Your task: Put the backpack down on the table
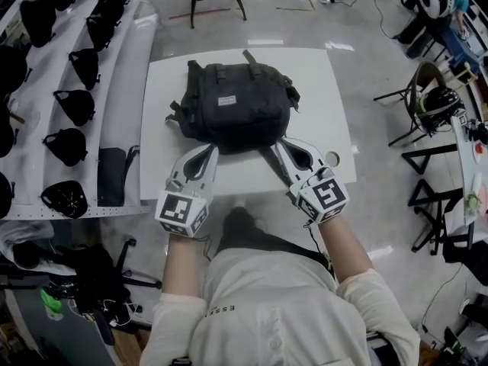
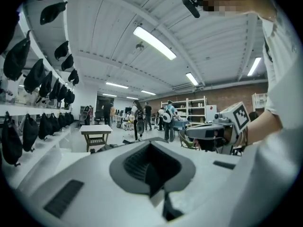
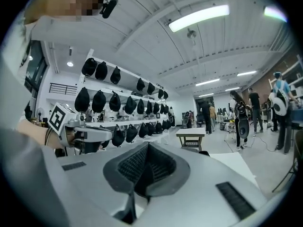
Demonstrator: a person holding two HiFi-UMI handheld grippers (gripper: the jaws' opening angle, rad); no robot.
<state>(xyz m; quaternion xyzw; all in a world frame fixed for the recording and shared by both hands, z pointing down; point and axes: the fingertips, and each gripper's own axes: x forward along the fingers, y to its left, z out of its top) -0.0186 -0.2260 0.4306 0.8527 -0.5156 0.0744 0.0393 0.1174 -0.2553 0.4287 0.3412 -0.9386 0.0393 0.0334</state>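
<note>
Both my left gripper (image 1: 208,151) and right gripper (image 1: 281,143) have their jaws pressed together at the near edge of the black backpack (image 1: 232,105), which lies on the white table (image 1: 324,75), one strap (image 1: 268,163) beside my right gripper

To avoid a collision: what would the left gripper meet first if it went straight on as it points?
Probably the backpack, just ahead of the left gripper; if the gripper is held higher, it may pass over it.
</note>
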